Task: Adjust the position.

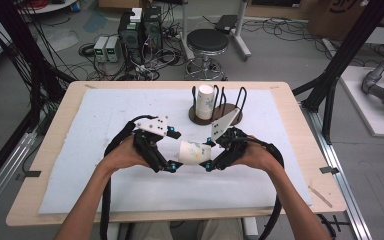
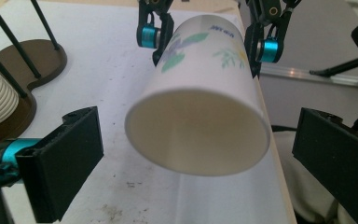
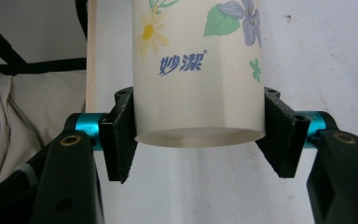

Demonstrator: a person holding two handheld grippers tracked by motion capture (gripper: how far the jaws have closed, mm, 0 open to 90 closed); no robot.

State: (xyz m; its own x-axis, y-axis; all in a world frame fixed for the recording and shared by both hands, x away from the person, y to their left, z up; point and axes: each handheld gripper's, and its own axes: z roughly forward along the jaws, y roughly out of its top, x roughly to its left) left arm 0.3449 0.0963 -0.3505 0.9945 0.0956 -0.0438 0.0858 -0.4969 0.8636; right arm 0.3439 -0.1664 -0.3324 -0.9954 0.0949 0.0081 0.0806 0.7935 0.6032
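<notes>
A white paper cup [image 1: 192, 152] printed with flowers hangs on its side above the mat, between my two grippers. My right gripper [image 1: 209, 155] is shut on the cup's base end [image 3: 198, 70], with a jaw pressed on each side just above the bottom rim. The cup's open mouth [image 2: 200, 93] faces my left gripper [image 1: 174, 150]. That gripper is open, and its jaws stand wide on either side of the rim without touching it. Seen along the left gripper's jaws, the right gripper [image 2: 209, 42] clamps the far end of the cup.
A brown holder [image 1: 228, 108] with black wire posts stands at the back centre of the white mat [image 1: 105, 120], and a stack of cups [image 1: 206, 102] sits in it. The wooden table edge [image 1: 55, 150] frames the mat. A stool [image 1: 207, 42] and computers [image 1: 140, 30] are on the floor beyond.
</notes>
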